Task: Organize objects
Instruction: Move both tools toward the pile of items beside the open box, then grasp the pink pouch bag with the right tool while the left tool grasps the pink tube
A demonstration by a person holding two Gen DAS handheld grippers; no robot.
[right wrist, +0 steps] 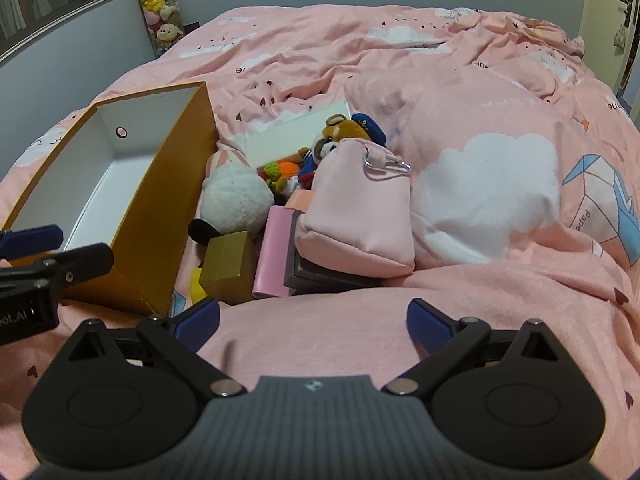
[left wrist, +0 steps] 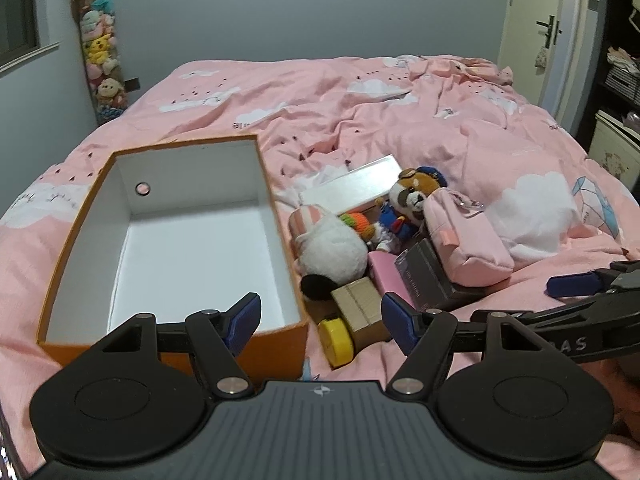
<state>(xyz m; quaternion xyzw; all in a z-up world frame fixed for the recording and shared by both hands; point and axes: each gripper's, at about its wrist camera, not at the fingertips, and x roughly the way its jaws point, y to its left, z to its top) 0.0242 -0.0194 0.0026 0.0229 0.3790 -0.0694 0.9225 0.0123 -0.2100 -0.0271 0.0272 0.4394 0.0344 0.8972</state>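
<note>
Yellow disc (left wrist: pixel 336 338) clearest from left wrist

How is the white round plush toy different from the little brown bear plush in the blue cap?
The white round plush toy is plain, with only a black patch at one end; the brown bear plush in the blue cap wears colourful clothes. The white one looks bulkier and lies next to the orange cardboard box; the bear lies further from it, partly behind the pink fabric pouch. Both are soft toys in the pile on the pink bed cover.
</note>
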